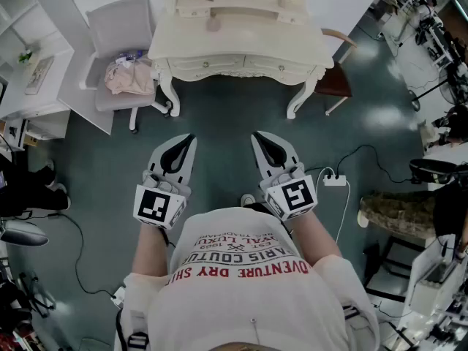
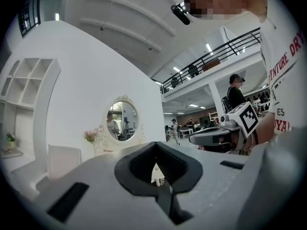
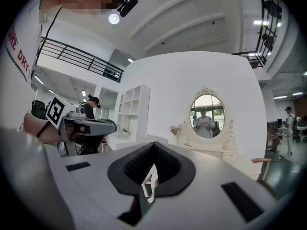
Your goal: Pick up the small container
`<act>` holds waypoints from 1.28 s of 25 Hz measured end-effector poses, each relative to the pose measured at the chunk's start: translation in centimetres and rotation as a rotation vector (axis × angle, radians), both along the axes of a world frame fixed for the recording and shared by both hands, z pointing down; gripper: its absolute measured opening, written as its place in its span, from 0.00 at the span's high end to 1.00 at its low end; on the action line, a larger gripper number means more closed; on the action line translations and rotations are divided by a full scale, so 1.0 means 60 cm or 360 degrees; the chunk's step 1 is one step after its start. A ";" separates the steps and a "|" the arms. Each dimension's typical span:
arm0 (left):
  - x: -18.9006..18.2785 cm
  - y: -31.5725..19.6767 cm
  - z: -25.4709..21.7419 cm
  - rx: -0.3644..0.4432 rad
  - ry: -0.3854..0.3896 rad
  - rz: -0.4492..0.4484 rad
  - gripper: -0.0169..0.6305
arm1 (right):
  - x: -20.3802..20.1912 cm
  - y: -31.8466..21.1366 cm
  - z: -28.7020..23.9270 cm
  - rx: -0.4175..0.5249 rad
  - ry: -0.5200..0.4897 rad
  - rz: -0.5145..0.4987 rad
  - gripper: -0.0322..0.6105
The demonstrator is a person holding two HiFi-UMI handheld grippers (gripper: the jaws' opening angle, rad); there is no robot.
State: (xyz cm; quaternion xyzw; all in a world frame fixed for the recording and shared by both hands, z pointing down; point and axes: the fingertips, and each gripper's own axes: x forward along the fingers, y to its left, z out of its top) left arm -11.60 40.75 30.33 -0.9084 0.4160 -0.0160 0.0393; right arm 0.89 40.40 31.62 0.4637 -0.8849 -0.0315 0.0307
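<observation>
- The small container (image 1: pixel 213 25) is a tiny round blur, too small to see well, on the white tabletop (image 1: pixel 241 46), far ahead of the jaws.
- The left gripper (image 1: pixel 191 137) and right gripper (image 1: pixel 255 134) have jaws together, holding nothing.
- The dark green floor (image 1: pixel 219 115) lies below them.

A strip of bare floor (image 1: pixel 219 119) runs from the left gripper (image 1: pixel 191 137) and right gripper (image 1: pixel 255 134) to the dressing table (image 1: pixel 241 46) at the far side. Between the table's left leg (image 1: pixel 167 97) and right leg (image 1: pixel 298 102) the space underneath is open. To the far left, a white chair (image 1: pixel 117 28) carrying a pink bundle (image 1: pixel 130 77) stands just beside the table, with a shelf unit (image 1: pixel 33 57) beyond it. A wooden chair (image 1: pixel 335 79) closes the far right. A power strip (image 1: pixel 335 180) and its cable (image 1: pixel 363 151) lie on the near right floor.
</observation>
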 end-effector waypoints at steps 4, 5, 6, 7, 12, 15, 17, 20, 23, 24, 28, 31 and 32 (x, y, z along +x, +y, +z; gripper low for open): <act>0.000 -0.007 0.002 0.0000 0.0001 0.0001 0.96 | 0.001 -0.007 0.005 -0.0003 0.0000 -0.0001 0.95; 0.000 -0.009 0.003 -0.0002 0.0002 -0.0001 0.96 | 0.001 -0.008 0.007 -0.0005 -0.0001 -0.0001 0.95; 0.001 -0.011 0.004 -0.0006 0.0004 -0.0003 0.96 | 0.002 -0.009 0.008 -0.0009 -0.0004 0.0000 0.95; 0.001 -0.012 0.005 -0.0010 0.0007 -0.0002 0.96 | 0.004 -0.010 0.009 -0.0015 -0.0009 0.0003 0.95; -0.001 -0.016 0.003 -0.0017 0.0009 0.0023 0.96 | 0.010 -0.016 0.009 -0.0047 -0.0052 0.0066 0.95; -0.007 -0.020 0.004 -0.0031 0.0020 0.0022 0.96 | 0.010 -0.019 0.012 -0.0065 -0.0060 0.0084 0.95; -0.010 -0.027 0.007 -0.0048 0.0028 0.0018 0.96 | 0.008 -0.025 0.017 -0.0082 -0.0047 0.0090 0.95; -0.011 -0.043 0.017 -0.0067 0.0024 0.0015 0.96 | 0.008 -0.043 0.030 -0.0102 -0.0037 0.0097 0.95; -0.010 -0.066 0.032 -0.0082 0.0014 -0.0002 0.96 | 0.010 -0.072 0.048 -0.0125 -0.0032 0.0094 0.95; -0.010 -0.078 0.036 -0.0087 0.0011 -0.0014 0.96 | 0.011 -0.086 0.053 -0.0131 -0.0033 0.0089 0.95; 0.002 -0.140 0.047 -0.0104 0.0021 -0.0068 0.96 | 0.024 -0.155 0.066 -0.0151 -0.0036 0.0056 0.95; 0.023 -0.198 0.054 -0.0115 0.0004 -0.0094 0.96 | 0.043 -0.220 0.071 -0.0165 -0.0042 0.0025 0.95; 0.030 -0.220 0.054 -0.0121 -0.0002 -0.0108 0.96 | 0.049 -0.246 0.072 -0.0172 -0.0046 0.0012 0.95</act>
